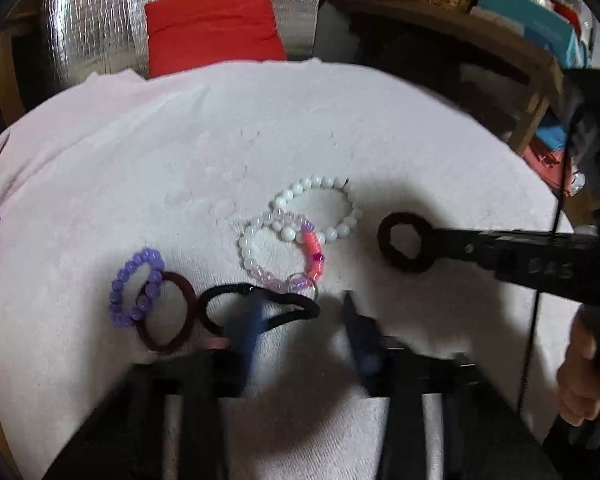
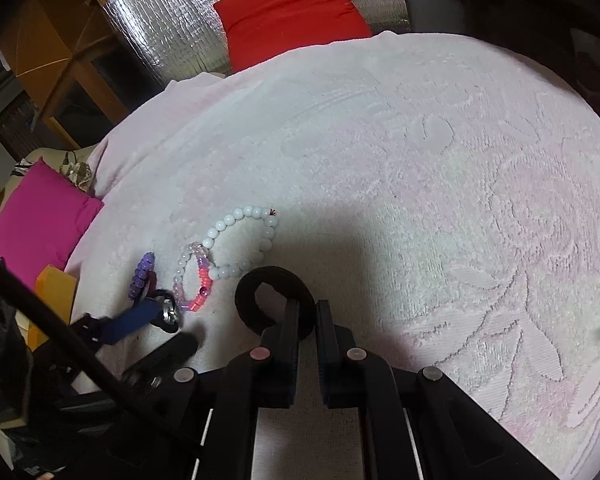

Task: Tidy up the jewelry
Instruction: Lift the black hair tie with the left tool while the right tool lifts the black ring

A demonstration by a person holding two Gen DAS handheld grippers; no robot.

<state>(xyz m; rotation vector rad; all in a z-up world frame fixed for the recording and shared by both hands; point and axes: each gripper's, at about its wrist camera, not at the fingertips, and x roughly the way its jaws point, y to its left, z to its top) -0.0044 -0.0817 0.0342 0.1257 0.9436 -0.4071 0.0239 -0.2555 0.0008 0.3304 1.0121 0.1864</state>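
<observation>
Right gripper [image 2: 308, 312]: fingers clenched on rim of thick dark fabric hair tie [image 2: 274, 300], held just above pale textured towel [image 2: 440, 160]. Judged light, soft, grippy; a rim pinch suits it. Left gripper [image 1: 296, 320]: fingers spread, grasping nothing, over thin black elastic loop [image 1: 260, 306]. Nearby: white bead bracelet [image 1: 320, 208], slippery, lift by strand

dim warm indoor light, motion blur, fisheye-bent dark corners, gripper shadows across the pale towel [image 2: 440, 168]
</observation>
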